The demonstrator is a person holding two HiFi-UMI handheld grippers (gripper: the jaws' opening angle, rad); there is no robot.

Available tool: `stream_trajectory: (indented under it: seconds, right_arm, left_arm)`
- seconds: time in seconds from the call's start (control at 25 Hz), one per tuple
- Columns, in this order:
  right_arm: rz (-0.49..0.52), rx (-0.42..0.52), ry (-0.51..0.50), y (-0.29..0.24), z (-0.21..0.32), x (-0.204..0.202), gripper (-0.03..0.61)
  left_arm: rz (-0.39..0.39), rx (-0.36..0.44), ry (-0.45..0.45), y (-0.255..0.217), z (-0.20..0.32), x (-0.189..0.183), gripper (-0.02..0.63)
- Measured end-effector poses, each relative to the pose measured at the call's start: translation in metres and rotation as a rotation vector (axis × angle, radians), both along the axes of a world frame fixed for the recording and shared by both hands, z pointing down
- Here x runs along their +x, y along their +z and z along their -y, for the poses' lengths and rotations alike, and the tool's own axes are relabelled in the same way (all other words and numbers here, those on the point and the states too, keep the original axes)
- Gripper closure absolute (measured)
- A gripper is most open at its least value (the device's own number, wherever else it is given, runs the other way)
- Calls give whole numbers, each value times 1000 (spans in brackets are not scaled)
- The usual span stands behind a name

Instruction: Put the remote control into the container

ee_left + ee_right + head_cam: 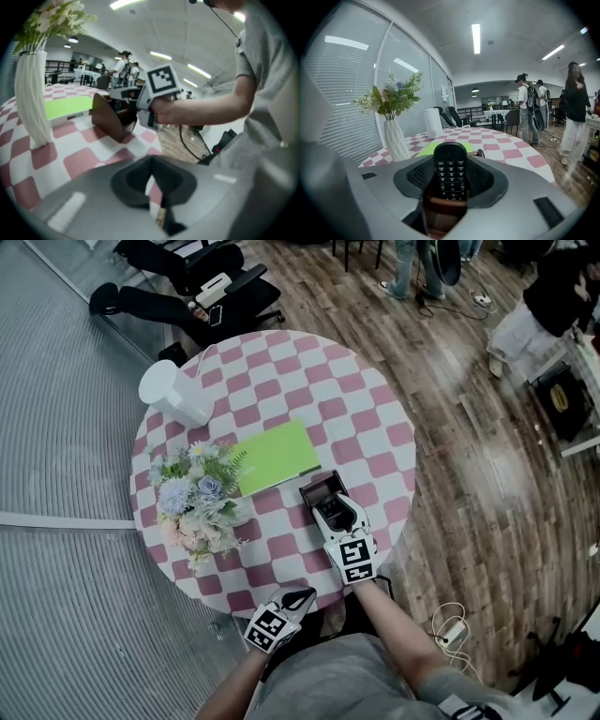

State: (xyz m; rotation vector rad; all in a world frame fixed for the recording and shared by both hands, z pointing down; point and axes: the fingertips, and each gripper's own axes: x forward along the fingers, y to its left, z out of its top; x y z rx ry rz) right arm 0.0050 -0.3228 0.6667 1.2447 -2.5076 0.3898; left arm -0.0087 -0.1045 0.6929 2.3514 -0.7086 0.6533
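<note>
Right gripper point(450, 168): jaws wide, pads clamped on the long side edges of the remote control point(450, 183). Left gripper point(150, 187): jaws together, nothing between them, sits at the near table edge, apart from the action.

Remote location: between the right jaws, directly over the brown container point(314, 486), lower end down at the rim. Can't tell whether it touches the container floor.

Handling, my read: black rigid plastic, light, won't flex. Smooth casing, so likely to slip if the squeeze is loose. The side edges near mid-body are the right grab; stay off the keypad. Not fragile, a short drop into the box looks fine.

Orientation: long axis runs along the gripper's pointing line, tilted down. Keypad faces up toward the gripper camera, rounded end points away from the person, and the near end dips into the container.

Around it: checked table point(281, 381), green sheet point(277, 457) just beside the container, flower vase point(197, 498) further left, white canister point(173, 395) at the far edge.
</note>
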Motion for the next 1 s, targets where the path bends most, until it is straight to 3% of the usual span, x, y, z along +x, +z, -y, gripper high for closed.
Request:
stream_trajectory:
  seconds: [0.28, 0.72, 1.0]
  right_arm:
    - [5, -3, -4, -3, 4, -2, 357]
    - [28, 57, 18, -53, -5, 13, 357]
    - [35, -20, 1, -57, -56, 27, 365]
  left_arm:
    - [-5, 4, -1, 0, 4, 0, 612]
    - [-39, 61, -11, -13, 17, 0, 613]
    - [-85, 96, -14, -20, 17, -2, 612]
